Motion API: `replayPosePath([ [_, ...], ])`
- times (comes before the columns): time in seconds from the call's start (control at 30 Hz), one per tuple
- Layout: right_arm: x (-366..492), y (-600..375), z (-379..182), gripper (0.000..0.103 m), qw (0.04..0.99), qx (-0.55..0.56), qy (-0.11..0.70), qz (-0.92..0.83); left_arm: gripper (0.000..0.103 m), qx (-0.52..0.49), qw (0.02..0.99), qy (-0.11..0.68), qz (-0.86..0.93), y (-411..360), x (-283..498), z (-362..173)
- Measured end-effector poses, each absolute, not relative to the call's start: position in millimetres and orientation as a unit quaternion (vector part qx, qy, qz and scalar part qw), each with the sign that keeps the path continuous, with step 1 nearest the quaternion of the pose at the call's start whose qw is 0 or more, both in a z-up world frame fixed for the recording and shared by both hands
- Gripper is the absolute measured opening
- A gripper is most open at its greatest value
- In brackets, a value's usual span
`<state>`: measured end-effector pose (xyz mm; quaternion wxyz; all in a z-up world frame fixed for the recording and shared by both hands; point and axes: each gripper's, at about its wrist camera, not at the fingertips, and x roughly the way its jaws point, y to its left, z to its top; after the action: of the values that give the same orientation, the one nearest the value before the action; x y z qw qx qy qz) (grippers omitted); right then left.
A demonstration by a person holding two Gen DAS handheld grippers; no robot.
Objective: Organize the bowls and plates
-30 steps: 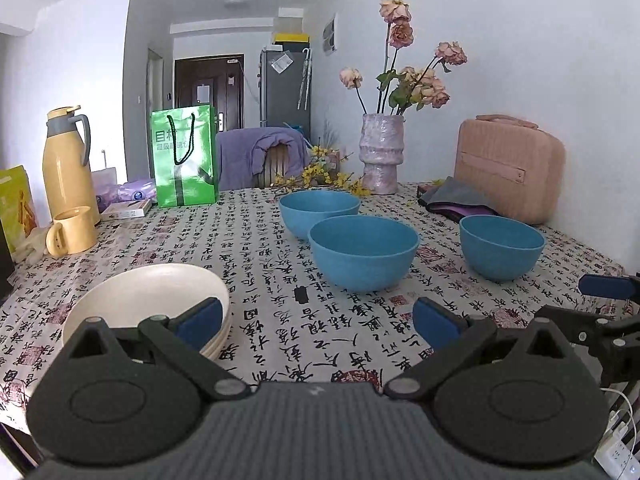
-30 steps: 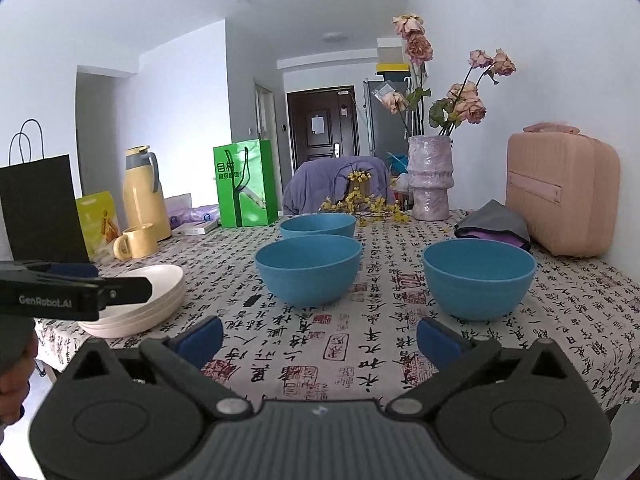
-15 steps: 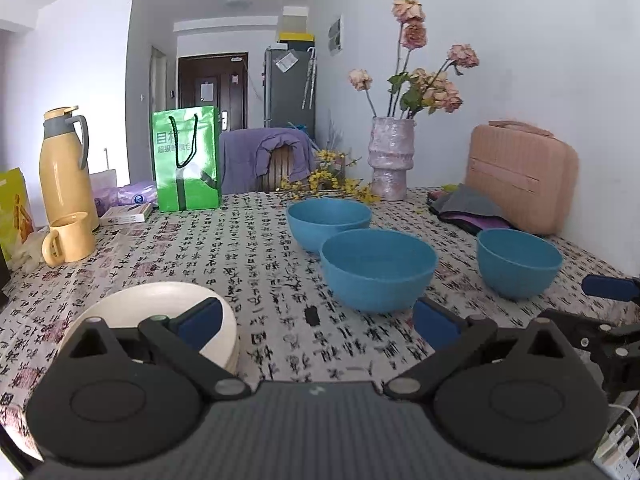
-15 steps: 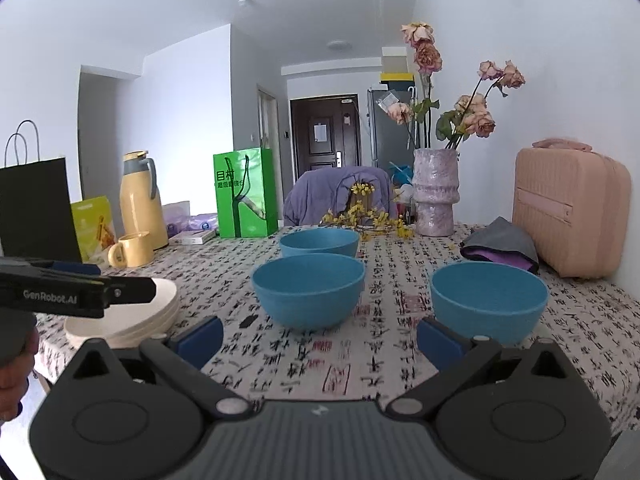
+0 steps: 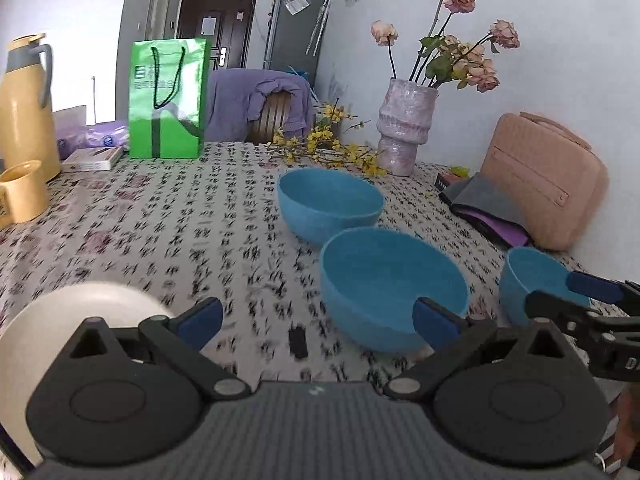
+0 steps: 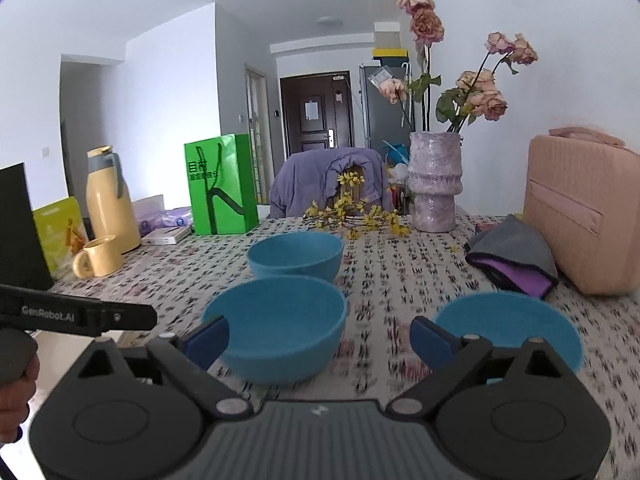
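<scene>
left wrist view: we hold the left gripper (image 5: 316, 318) low over the patterned surface (image 5: 168, 224), its fingers spread wide and grasping nothing. three blue bowls sit apart ahead: the far bowl (image 5: 330, 204), the middle bowl (image 5: 394, 288) just beyond our right fingertip, and the small bowl (image 5: 532, 276) off to the right. the cream plate stack (image 5: 72, 312) lies at the near left edge, partly hidden behind the gripper body.

right wrist view: the right gripper (image 6: 318, 336) is also empty, its fingers beginning to close with only bare cloth between them; the middle bowl (image 6: 276, 332) sits by its left fingertip and the small bowl (image 6: 508, 328) behind its right one.

we judge the risks this way. the view is smeared with motion, so a fast approach could knock a bowl rim and send it sliding. the two grippers are close together, and could collide if both reach for the middle bowl. the vase of dried roses (image 6: 434, 182) stands behind the bowls and could tip if a pushed bowl reaches it. the plates overhang near the edge and could be nudged off.
</scene>
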<state>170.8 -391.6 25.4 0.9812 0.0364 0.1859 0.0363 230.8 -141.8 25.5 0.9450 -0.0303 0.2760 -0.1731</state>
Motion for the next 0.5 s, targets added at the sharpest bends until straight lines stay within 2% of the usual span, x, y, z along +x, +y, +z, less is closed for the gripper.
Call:
replayPosePath([
  [0.23, 237, -398, 19, 0.08, 0.97, 0.047, 0.233, 0.045, 0.086, -0.066, 0.927, 0.324, -0.177, -160, 286, 21],
  [0.3, 254, -399, 15, 0.073, 0.967, 0.046, 0.248, 0.04, 0.076, -0.067, 0.923, 0.336, -0.175, -165, 299, 19],
  [0.5, 293, -400, -1, 0.055, 0.955, 0.052, 0.289, 0.041, 0.06, -0.082, 0.909, 0.367, -0.18, -175, 329, 7],
])
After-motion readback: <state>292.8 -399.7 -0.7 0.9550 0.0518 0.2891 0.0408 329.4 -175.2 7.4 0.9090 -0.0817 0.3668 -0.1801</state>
